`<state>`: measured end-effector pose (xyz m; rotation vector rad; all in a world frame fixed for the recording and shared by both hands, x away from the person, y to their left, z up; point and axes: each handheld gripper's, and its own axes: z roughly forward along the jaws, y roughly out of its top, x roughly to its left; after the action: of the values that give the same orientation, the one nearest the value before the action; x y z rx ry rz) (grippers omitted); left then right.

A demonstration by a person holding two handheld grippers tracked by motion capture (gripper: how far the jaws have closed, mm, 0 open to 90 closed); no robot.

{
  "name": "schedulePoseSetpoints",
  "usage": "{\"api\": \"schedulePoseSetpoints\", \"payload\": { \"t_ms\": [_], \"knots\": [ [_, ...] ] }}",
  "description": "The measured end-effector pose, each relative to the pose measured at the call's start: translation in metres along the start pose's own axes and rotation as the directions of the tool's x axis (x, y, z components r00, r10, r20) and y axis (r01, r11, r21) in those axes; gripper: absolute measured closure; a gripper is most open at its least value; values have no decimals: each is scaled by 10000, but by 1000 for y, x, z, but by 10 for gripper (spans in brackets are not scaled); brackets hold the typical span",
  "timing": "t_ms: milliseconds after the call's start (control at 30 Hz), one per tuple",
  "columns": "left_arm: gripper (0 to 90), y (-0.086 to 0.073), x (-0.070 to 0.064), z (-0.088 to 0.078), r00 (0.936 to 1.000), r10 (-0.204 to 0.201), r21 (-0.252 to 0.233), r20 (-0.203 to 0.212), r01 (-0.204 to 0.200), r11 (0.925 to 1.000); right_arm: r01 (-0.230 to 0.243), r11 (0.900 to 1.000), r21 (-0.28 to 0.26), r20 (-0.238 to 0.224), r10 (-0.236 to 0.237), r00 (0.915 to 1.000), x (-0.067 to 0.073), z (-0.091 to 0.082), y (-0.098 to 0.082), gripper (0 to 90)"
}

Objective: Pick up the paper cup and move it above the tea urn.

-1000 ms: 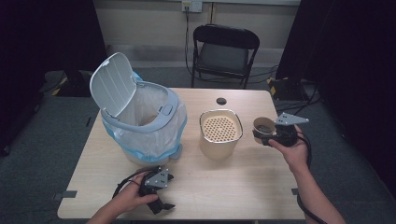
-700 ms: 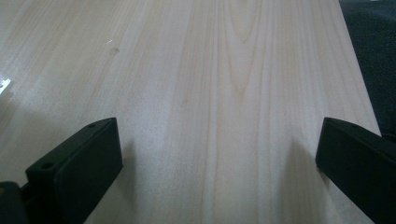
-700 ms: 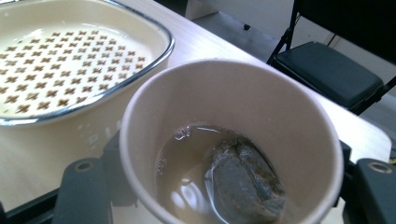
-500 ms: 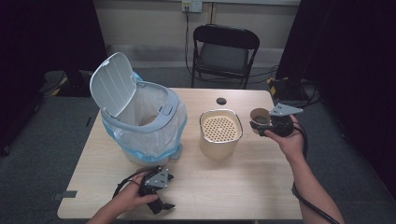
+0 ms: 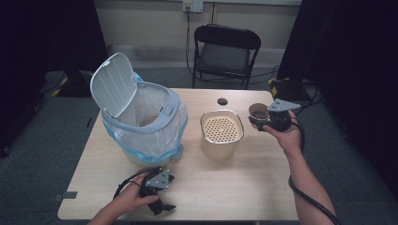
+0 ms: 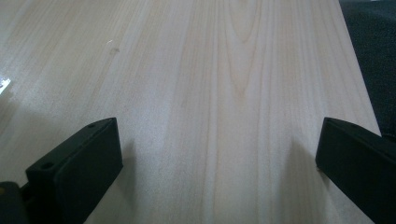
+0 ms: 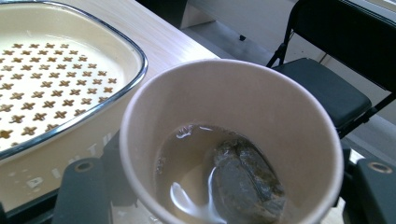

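Your right gripper (image 5: 261, 123) holds the cup (image 7: 231, 140) by its wall, 1 jaw on each side, lifted off the table (image 5: 263, 187) just right of the strainer (image 5: 221, 131); the left gripper (image 5: 159, 202) rests low on the near edge, jaws wide with nothing but bare wood between them

The cup is thin brown paper, round and tapered, so judge it light but soft; squeeze harder and the wall will likely buckle and push liquid over the rim; the grip sits mid-wall, which looks right, since the rolled rim is stiffer but offers less purchase; keep it upright, because a shallow pool of tea and a dark, sodden teabag (image 7: 245, 179) lie at the bottom, and the bag will slide and shift the weight when you tip

The strainer is a cream, rounded-square tub with a metal-edged rim and an insert pierced with small crosses; it looks rigid and heavy enough to stay put; the bin (image 5: 143, 124) behind it has a hard plastic flip lid, standing open, and a thin, crinkly bag liner
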<state>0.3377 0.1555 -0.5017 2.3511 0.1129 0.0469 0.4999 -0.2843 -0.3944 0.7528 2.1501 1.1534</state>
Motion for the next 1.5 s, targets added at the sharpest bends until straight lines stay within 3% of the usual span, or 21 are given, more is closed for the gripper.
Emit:
{"api": "schedulePoseSetpoints", "payload": {
  "t_ms": [433,800,1000,1333,1400,1500],
  "knots": [
    [0,0,0,0,10000,-17,-14,-3,17,10000,435,9990,-138,152,-433,9989,-12,13,11,292],
    [0,0,0,-1,9999,92,20,-109,-92,10000,1270,9919,55,338,-1272,9913,-12,23,29,293],
    [0,1,0,-1,9999,99,55,-87,-99,9999,2087,9778,190,438,-2094,9768,-11,28,45,293],
    [0,1,1,-1,9999,122,72,-93,-121,9999,2687,9632,82,650,-2686,9611,-12,31,62,297],
    [0,0,0,-1,9999,73,67,-99,-72,10000,2838,9589,-1,753,-2830,9562,-11,31,64,297],
    [0,0,1,-2,9999,124,102,-99,-123,9999,3271,9449,133,796,-3271,9416,-8,31,67,296]
  ]
}}
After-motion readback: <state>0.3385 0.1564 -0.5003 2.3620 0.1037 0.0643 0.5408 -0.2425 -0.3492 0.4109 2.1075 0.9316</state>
